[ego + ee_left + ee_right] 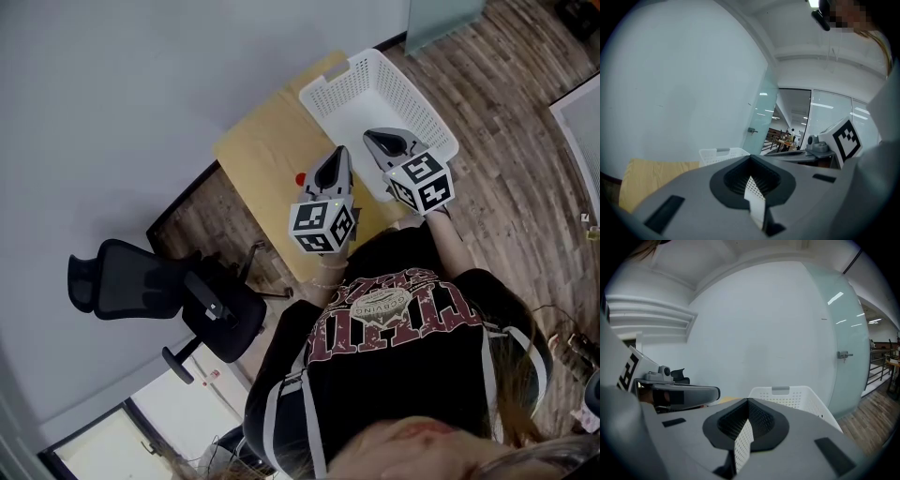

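Beyond left gripper and right gripper, jaws together and empty, white basket

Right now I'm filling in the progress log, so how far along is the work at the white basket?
Barely begun, by the look of it. Done: nothing visible; the white basket shows nothing in the part I can see. In hand: nothing; the left claw and right claw are both shut and empty, above the table. Left: the small red thing lies on the table, untouched.
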A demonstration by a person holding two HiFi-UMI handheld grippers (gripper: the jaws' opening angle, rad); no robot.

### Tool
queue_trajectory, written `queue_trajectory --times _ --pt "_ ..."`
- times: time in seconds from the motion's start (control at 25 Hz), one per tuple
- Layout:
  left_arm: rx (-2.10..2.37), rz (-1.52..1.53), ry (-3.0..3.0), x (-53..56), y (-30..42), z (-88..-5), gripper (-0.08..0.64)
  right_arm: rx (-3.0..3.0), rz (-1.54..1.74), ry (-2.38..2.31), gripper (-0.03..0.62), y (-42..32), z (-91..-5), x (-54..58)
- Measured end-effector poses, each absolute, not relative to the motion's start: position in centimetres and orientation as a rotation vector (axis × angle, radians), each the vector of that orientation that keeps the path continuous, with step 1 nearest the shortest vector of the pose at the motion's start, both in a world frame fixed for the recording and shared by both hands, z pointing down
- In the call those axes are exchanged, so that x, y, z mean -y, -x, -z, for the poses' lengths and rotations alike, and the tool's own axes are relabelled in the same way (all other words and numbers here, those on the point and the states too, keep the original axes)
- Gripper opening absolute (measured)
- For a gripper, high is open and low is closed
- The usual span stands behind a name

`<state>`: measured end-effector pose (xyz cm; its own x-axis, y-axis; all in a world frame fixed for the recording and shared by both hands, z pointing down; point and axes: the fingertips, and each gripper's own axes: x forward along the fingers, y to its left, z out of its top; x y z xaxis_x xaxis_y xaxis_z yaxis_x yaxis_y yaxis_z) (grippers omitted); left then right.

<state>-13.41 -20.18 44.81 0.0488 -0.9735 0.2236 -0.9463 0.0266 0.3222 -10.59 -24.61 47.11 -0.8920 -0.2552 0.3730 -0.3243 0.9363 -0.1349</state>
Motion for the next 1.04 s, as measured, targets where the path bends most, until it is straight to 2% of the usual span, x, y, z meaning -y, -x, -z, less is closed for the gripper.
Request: queue_trajectory --times 1.04 --pt "1.93 0.1 -1.928 20.45 13.52 -45.18 0.048 2.722 -0.266 -0.394 0.018 10.68 -47.64 24.93"
